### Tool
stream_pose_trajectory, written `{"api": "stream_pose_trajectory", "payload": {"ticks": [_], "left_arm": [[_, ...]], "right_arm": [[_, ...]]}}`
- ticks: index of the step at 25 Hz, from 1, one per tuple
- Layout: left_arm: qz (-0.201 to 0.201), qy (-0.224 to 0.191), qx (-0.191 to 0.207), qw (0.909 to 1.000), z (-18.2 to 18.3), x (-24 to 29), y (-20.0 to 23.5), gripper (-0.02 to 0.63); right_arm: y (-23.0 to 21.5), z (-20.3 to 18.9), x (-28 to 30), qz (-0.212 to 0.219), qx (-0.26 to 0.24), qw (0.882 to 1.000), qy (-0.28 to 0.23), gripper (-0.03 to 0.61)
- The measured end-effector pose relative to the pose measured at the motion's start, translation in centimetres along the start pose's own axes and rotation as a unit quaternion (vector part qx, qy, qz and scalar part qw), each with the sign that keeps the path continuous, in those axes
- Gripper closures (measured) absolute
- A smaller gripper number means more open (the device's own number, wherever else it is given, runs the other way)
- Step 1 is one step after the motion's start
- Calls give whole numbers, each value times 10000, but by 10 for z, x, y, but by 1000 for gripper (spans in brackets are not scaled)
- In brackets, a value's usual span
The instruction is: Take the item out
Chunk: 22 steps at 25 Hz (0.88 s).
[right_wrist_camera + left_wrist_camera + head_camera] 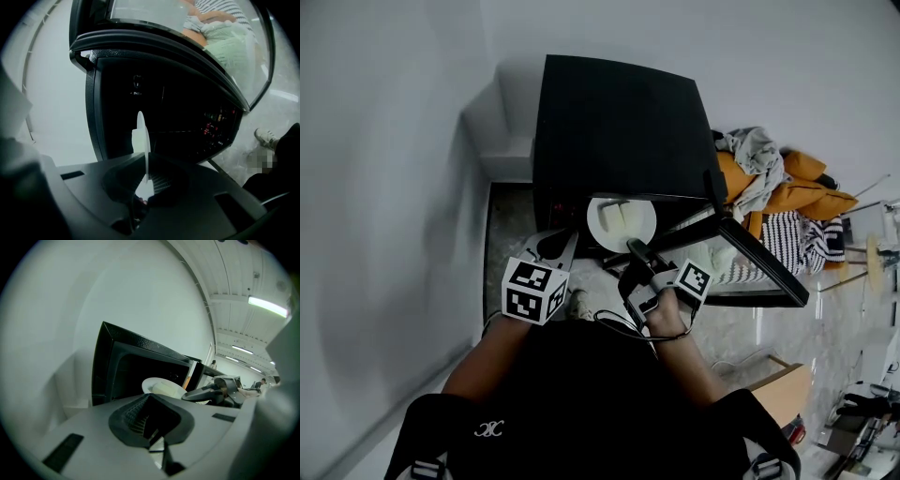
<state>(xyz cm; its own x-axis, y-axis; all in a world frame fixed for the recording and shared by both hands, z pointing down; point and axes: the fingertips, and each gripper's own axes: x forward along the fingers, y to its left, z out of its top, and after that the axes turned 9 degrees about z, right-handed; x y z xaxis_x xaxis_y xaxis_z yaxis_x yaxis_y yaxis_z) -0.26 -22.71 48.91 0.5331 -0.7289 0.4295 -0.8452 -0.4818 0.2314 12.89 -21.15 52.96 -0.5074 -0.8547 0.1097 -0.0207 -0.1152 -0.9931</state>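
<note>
Left tool [553,248] closed, right tool [637,251] clamped tight

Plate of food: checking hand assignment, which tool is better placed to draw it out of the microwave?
Right. The right tool is shut on the plate by its rim at the open microwave mouth; the left tool, beside it, holds nothing.
</note>
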Motion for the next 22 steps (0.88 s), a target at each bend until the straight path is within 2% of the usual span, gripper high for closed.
{"api": "stream_pose_trajectory", "payload": {"ticks": [22], "left_arm": [[-209,88,36,9997,-2,16,-5,614]], "right_arm": [[1,-24,-43,91,289,9995,5,557]]}}
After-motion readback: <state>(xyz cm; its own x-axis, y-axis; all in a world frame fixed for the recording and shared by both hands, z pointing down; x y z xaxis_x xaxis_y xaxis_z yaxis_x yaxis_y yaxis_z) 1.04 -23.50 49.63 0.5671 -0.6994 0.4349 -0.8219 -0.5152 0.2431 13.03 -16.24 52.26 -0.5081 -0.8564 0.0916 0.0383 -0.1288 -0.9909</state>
